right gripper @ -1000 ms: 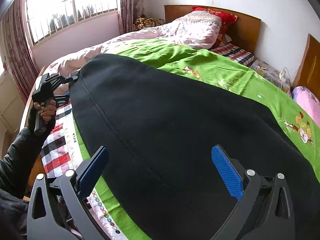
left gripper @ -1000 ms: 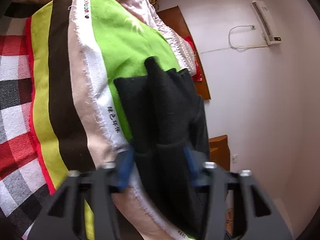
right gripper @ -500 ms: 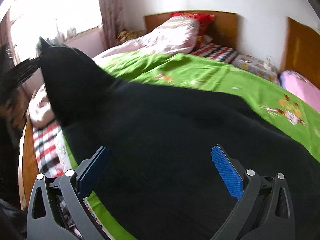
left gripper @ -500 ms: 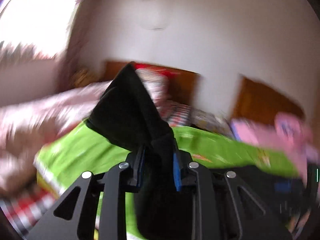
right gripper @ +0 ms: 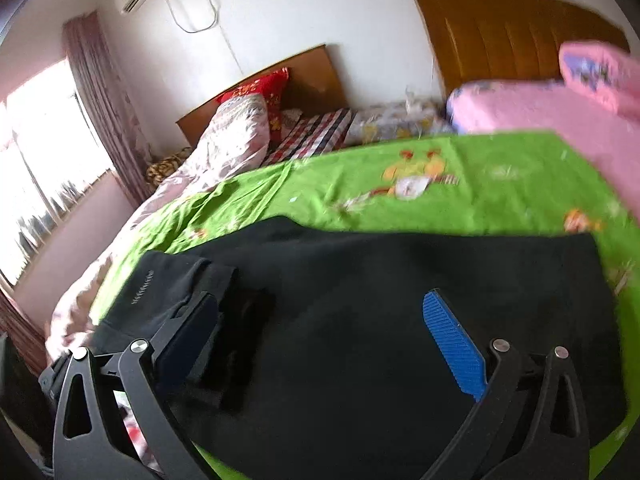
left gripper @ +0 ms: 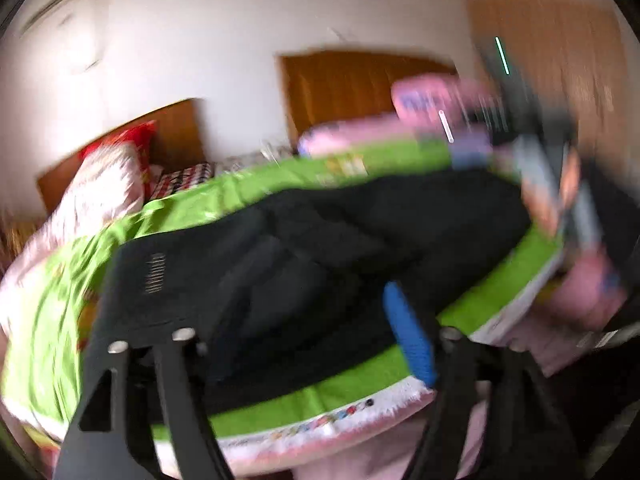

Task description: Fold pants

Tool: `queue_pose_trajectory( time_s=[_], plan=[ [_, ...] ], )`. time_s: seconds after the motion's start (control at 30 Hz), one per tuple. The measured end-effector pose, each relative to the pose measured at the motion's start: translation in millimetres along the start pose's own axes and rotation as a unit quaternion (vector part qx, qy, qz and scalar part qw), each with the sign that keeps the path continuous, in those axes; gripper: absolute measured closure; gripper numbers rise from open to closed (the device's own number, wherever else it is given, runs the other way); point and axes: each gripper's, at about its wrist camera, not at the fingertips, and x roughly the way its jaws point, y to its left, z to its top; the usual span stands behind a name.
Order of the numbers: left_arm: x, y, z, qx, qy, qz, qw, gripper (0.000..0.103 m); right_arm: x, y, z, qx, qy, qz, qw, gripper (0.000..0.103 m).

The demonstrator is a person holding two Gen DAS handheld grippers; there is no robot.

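Observation:
The black pants (right gripper: 360,280) lie across the green bedsheet (right gripper: 500,184), with one end folded over onto the rest at the left (right gripper: 160,288). In the left wrist view the pants (left gripper: 320,248) spread out ahead, blurred by motion. My left gripper (left gripper: 288,320) is open just above the folded part, with nothing between its jaws. My right gripper (right gripper: 320,328) is open and empty, low over the middle of the pants. The right gripper and hand show blurred at the right of the left wrist view (left gripper: 560,184).
A pink blanket (right gripper: 560,112) lies at the far right of the bed. A pink quilt (right gripper: 224,148) and a red pillow (right gripper: 256,88) lie at the headboard (right gripper: 312,72). A second wooden headboard (right gripper: 500,40) stands right. The bed's near edge (left gripper: 340,424) has a white fringe.
My left gripper carried the gripped pant end up and over to the right, laid it on the rest of the pants and opened. The right gripper stayed open and shifted its view right.

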Motion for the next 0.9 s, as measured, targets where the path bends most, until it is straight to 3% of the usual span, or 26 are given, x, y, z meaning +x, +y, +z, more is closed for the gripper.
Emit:
queue_pose_trajectory(
  time_s=[0.03, 0.1, 0.13, 0.2, 0.27, 0.33, 0.47, 0.67, 0.73, 0.77, 0.9],
  plan=[
    [-11.1, 19.3, 2.7, -0.038, -0.012, 0.003, 0.9992, 0.017, 2.7, 2.2, -3.5, 0.006, 0.008, 0.016, 1.0, 0.004],
    [-27.9, 55.9, 1.0, -0.102, -0.015, 0.048, 0.9935, 0.017, 12.8, 11.8, -14.2, 0.018, 0.037, 0.073, 0.996, 0.004],
    [-28.6, 75.0, -5.6, -0.117, -0.001, 0.093, 0.9888, 0.018, 18.1, 17.5, -16.6, 0.021, 0.049, 0.092, 0.994, 0.004],
    [-28.2, 92.2, -13.7, -0.121, 0.018, 0.142, 0.9822, 0.018, 27.6, 35.5, -26.9, 0.02, 0.078, 0.142, 0.987, 0.008],
    [-28.1, 108.8, -25.7, -0.133, 0.028, 0.159, 0.9779, 0.018, 30.4, 49.5, -31.8, 0.018, 0.089, 0.176, 0.98, 0.019],
    [-24.6, 116.5, -33.1, -0.146, 0.034, 0.158, 0.976, 0.018, 36.8, 56.8, -35.7, 0.029, 0.113, 0.199, 0.973, 0.022],
    [-7.3, 116.6, -48.3, -0.148, 0.06, 0.151, 0.9755, 0.018, 63.0, 63.2, -44.0, 0.026, 0.152, 0.16, 0.975, 0.026],
    [1.5, 118.0, -64.0, -0.144, 0.078, 0.156, 0.974, 0.017, 89.5, 80.9, -32.8, 0.012, 0.163, 0.164, 0.973, 0.035],
    [3.6, 120.4, -64.7, -0.145, 0.079, 0.159, 0.9734, 0.016, 96.9, 84.9, -29.7, -0.001, 0.161, 0.152, 0.975, 0.063],
    [4.3, 121.2, -65.0, -0.146, 0.081, 0.16, 0.9729, 0.016, 94.6, 84.0, -28.2, -0.003, 0.152, 0.141, 0.978, 0.084],
    [5.1, 120.4, -65.1, -0.143, 0.087, 0.166, 0.9717, 0.012, 66.7, 82.9, -25.9, -0.033, 0.11, 0.122, 0.986, 0.089]
  ],
)
